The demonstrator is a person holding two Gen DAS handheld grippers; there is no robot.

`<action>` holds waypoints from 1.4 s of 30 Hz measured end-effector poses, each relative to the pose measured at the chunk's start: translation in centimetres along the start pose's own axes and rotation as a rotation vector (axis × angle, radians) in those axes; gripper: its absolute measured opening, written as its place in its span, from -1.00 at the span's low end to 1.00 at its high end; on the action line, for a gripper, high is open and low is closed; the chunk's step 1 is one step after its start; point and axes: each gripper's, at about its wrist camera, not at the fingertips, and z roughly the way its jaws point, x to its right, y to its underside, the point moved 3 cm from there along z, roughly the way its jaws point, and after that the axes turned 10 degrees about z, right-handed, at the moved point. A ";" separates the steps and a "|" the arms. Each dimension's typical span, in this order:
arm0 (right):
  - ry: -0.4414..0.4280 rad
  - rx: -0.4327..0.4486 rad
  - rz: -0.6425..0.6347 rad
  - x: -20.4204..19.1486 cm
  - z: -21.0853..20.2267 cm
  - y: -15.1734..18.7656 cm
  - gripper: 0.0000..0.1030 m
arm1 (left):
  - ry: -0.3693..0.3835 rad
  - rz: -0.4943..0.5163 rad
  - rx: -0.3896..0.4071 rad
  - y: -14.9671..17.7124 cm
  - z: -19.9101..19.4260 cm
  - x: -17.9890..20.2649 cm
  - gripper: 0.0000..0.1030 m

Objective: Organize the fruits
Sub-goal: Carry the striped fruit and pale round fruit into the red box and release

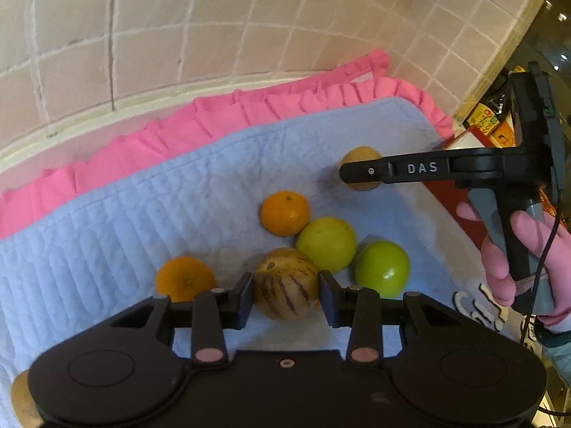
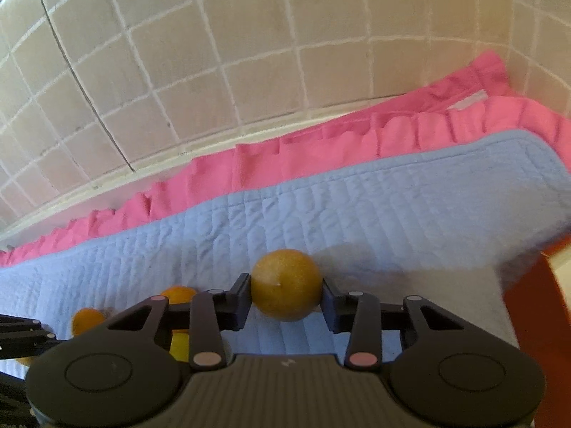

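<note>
In the left wrist view my left gripper (image 1: 286,294) is shut on a tan melon with purple stripes (image 1: 286,283) that rests on the blue quilted mat (image 1: 125,214). Beside it lie two oranges (image 1: 284,213) (image 1: 185,278) and two green fruits (image 1: 326,243) (image 1: 382,267). My right gripper (image 1: 351,173) reaches in from the right around a golden-brown round fruit (image 1: 358,155). In the right wrist view the right gripper (image 2: 286,301) is shut on that golden fruit (image 2: 285,284), both pads touching its sides.
A pink ruffled cloth (image 1: 221,117) lies under the mat against the tiled wall (image 1: 178,35). A red surface (image 1: 448,196) and packaged goods (image 1: 489,121) sit at the right. Another tan fruit (image 1: 21,403) shows at the lower left edge. Oranges (image 2: 87,319) appear left in the right wrist view.
</note>
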 end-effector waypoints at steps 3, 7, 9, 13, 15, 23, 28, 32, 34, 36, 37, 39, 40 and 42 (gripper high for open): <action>0.004 0.037 0.019 0.7 -2.6 0.0 -0.18 | -0.008 0.033 0.025 -0.7 -1.0 1.5 -0.11; 0.008 0.106 0.043 2.0 -6.9 0.0 -0.18 | -0.006 0.085 0.058 -2.0 -2.2 4.3 -0.11; 0.008 0.149 0.061 3.0 -9.5 -0.1 -0.18 | 0.001 0.122 0.074 -2.8 -2.6 5.9 -0.11; 0.026 0.221 0.102 5.3 -14.3 -0.3 -0.17 | 0.031 0.207 0.110 -4.8 -2.9 9.9 -0.11; 0.046 0.247 0.118 6.8 -16.5 -0.3 -0.17 | 0.052 0.243 0.126 -5.8 -2.9 11.6 -0.11; 0.166 0.321 0.212 14.0 -23.1 2.8 -0.17 | 0.165 0.358 0.177 -10.6 -0.6 19.1 -0.11; 0.234 0.316 0.269 18.2 -25.0 5.0 -0.17 | 0.232 0.413 0.181 -13.1 1.8 24.1 -0.11; 0.268 0.254 0.296 20.8 -24.6 6.4 -0.17 | 0.267 0.432 0.157 -14.8 4.5 27.1 -0.11; 0.269 0.213 0.302 21.7 -24.2 7.1 -0.17 | 0.290 0.422 0.122 -15.5 6.4 28.0 -0.11; 0.262 0.164 0.307 22.4 -23.6 8.0 -0.17 | 0.303 0.413 0.088 -15.7 8.2 28.7 -0.11; 0.252 0.139 0.310 22.6 -23.2 8.3 -0.17 | 0.310 0.410 0.069 -15.8 9.1 29.1 -0.11; 0.221 0.097 0.327 22.9 -22.5 9.2 -0.17 | 0.331 0.407 0.022 -15.6 11.0 29.7 -0.11; 0.210 0.078 0.337 23.0 -22.1 9.5 -0.17 | 0.346 0.411 -0.010 -15.4 12.1 30.2 -0.11; 0.205 0.044 0.333 23.2 -21.1 10.0 -0.17 | 0.361 0.432 -0.058 -14.8 13.9 31.2 -0.11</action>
